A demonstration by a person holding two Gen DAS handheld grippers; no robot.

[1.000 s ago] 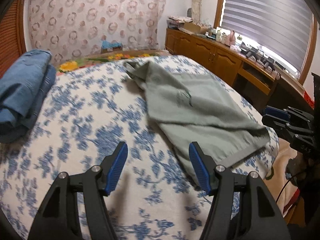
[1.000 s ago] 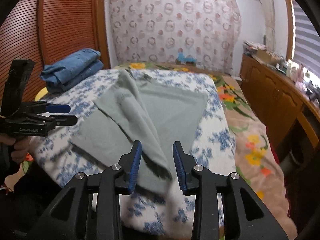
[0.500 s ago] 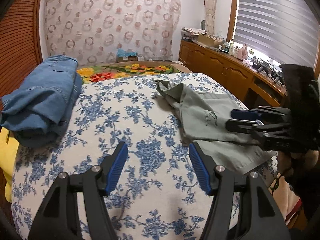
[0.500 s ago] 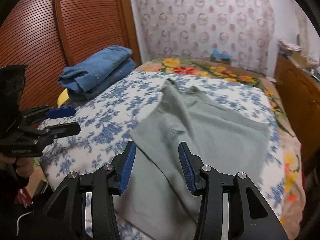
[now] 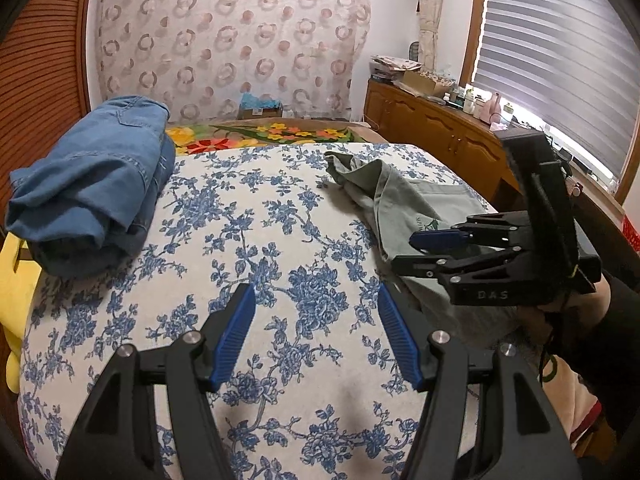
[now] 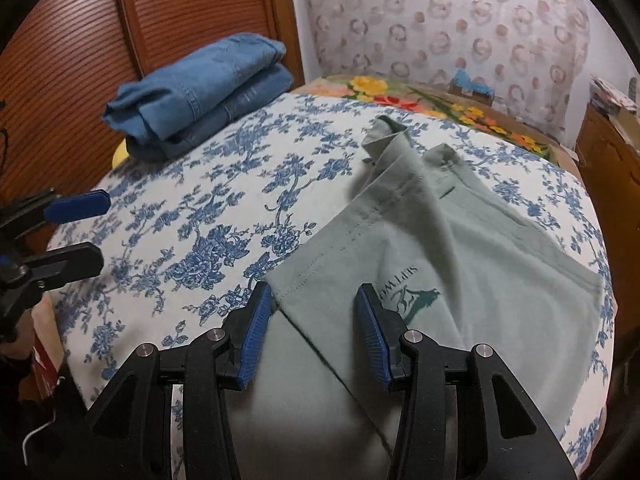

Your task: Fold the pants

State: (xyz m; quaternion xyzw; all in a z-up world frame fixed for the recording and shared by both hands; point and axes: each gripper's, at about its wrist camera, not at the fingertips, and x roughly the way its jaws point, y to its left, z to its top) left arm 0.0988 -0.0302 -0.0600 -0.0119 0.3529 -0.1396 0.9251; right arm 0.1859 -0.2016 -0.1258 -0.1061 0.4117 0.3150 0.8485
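lying at the far left of the bed (image 5: 280,240), a stack of folded blue jeans (image 5: 92,188) rests on the blue-floral white cover, beside a yellow item (image 5: 16,280) at the bed's edge. a louvered wooden door (image 6: 80,32) stands behind the stack. the left gripper (image 5: 316,332) hovers over bare cover, jaws parted at a medium gap with nothing between the blue pads. to its right, the sage-green pants (image 6: 460,248) lie partly folded on the right half of the bed, one layer turned diagonally over another, a dark green printed logo (image 6: 412,296) facing up, the crumpled end pointing toward the floral blanket (image 5: 264,136) farther back. the right gripper (image 6: 316,324) sits low over the near edge of the pants; its jaws have just been opening and now stand at a moderate gap, the fabric fold beneath them, pads not pressing on it. farthest right, a wooden cabinet (image 5: 436,132) runs under a window with striped blinds (image 5: 560,60).
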